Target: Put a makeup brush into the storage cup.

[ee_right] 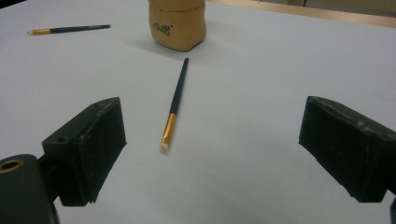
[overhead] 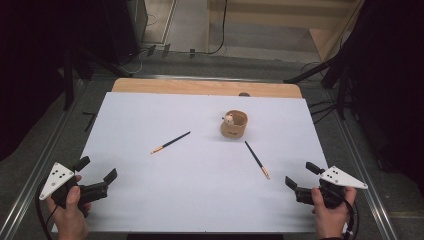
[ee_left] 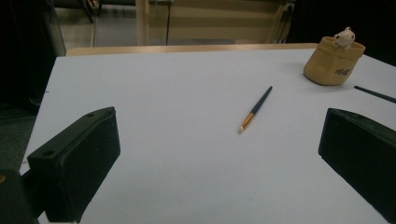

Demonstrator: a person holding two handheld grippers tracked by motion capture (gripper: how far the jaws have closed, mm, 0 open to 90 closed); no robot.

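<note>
Two thin dark brushes with gold ferrules lie on the white sheet: one (overhead: 171, 142) left of centre, the other (overhead: 257, 159) to the right. A tan cup (overhead: 234, 124) stands behind them, with a small white figure (overhead: 228, 119) on its rim. My left gripper (overhead: 97, 169) is held open near the front left corner; its own view has the left brush (ee_left: 255, 109) and the cup (ee_left: 332, 65) ahead. My right gripper (overhead: 301, 174) is open near the front right corner, and the right brush (ee_right: 175, 105) lies just beyond its jaws with the cup (ee_right: 177, 28) behind. Neither holds anything.
The white sheet (overhead: 200, 200) covers a wooden table whose far edge (overhead: 205, 87) shows as a bare strip. Dark stands and cables sit on the floor beyond and at both sides. A metal rail (overhead: 45, 150) runs along the left.
</note>
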